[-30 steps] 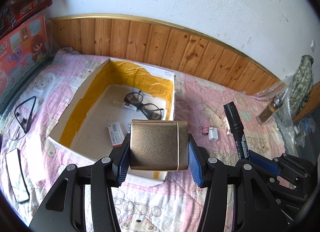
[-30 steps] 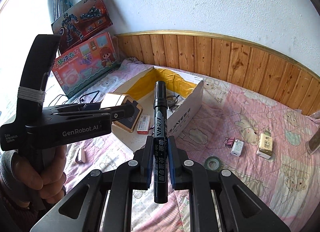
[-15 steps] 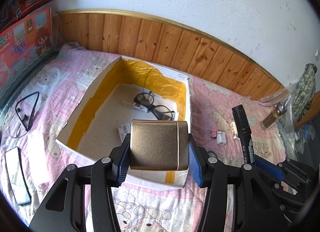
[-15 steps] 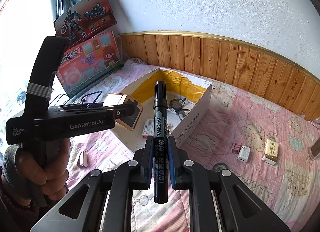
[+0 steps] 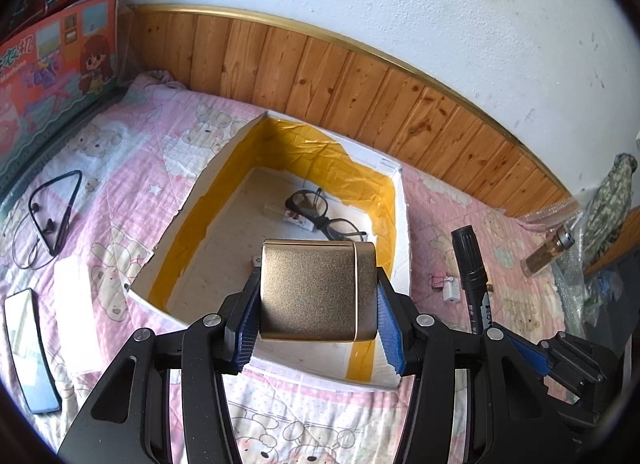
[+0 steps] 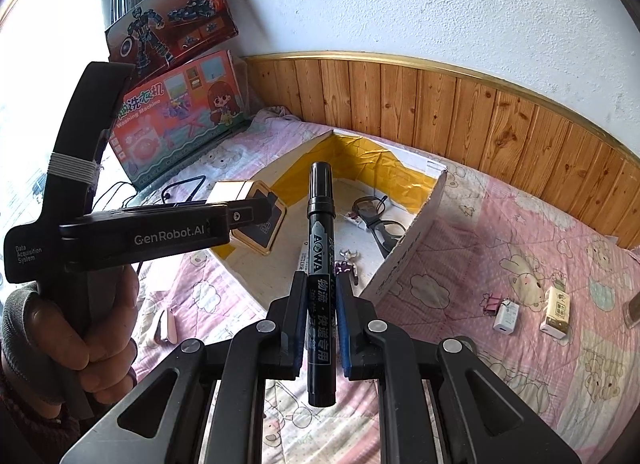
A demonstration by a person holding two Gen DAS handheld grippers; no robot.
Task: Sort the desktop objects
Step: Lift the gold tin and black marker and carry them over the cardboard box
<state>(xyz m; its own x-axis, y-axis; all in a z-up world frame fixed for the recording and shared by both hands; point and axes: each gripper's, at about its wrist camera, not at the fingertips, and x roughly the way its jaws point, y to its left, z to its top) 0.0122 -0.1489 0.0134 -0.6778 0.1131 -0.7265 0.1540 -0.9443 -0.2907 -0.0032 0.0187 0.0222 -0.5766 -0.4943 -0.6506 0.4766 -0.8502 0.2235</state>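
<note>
A pink cartoon-print quilt (image 5: pixel 132 151) covered the bed below the wood-panelled wall, and the yellow-lined cardboard box (image 5: pixel 280 151) lay open on it. Over the last second you had carried both loads forward: the box grew larger in both views, and the gold case (image 5: pixel 310 296), pinched flat between the blue pads of your left gripper (image 5: pixel 316 320), now hung over the box's near edge instead of short of it. Your right gripper (image 6: pixel 322 328) was clamped on the black marker (image 6: pixel 319 264), cap pointing at the box. I judged both items close to release, the case first.

The left view showed the neckband earphones (image 5: pixel 52 219) and the phone (image 5: pixel 30 348) left out on the quilt, well apart from the box. Only the right view showed the case's dark underside, the small purple clip (image 6: pixel 347 264) on the box floor beside the glasses (image 6: pixel 378 219), and the white charger (image 6: pixel 506 314) and yellow packet (image 6: pixel 556 310) waiting on the quilt.
</note>
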